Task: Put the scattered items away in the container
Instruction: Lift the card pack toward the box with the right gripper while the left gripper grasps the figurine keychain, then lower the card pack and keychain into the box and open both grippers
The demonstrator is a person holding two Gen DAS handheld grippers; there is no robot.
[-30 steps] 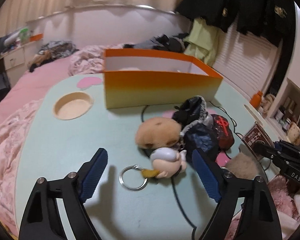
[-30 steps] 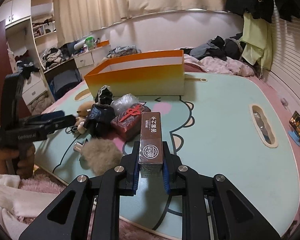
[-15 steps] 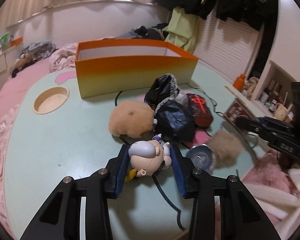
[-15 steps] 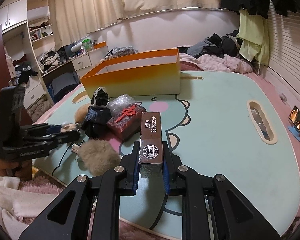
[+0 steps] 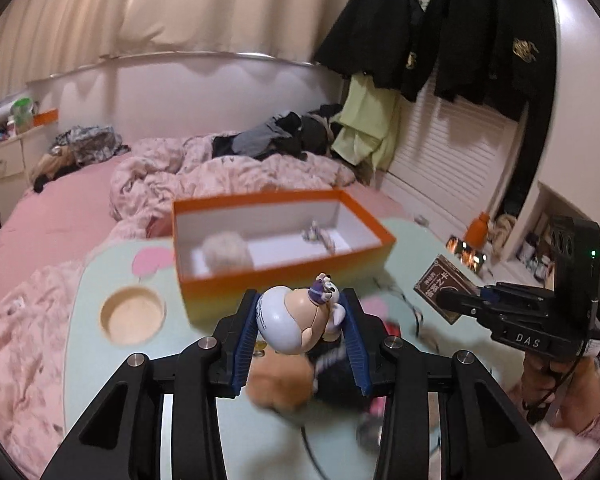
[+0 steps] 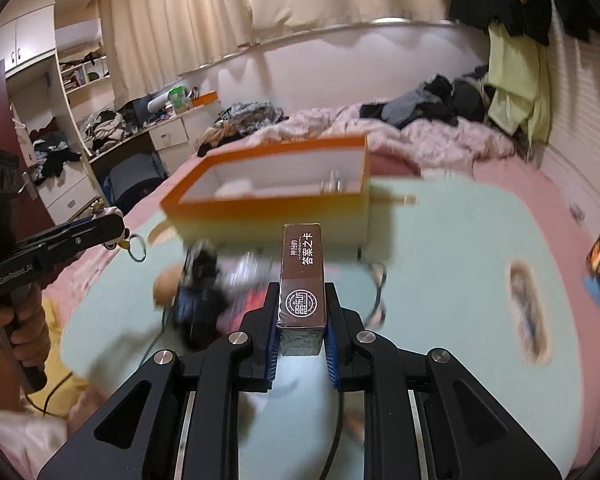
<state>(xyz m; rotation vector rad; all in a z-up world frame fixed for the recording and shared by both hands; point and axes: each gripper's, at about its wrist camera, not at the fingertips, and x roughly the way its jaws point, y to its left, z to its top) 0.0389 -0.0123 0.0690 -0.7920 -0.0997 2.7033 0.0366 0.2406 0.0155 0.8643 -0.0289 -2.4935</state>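
Left wrist view looks forward and downward along its fingers (image 5: 246, 344), facing the orange box (image 5: 284, 280) from close by. Right wrist view faces the same box (image 6: 268, 216) from farther right, also angled down. Both share the box, the pale green table (image 5: 100, 364) and the bed (image 5: 60, 208) behind the box.

Blurred pile (image 6: 204, 288) under both wrist views.
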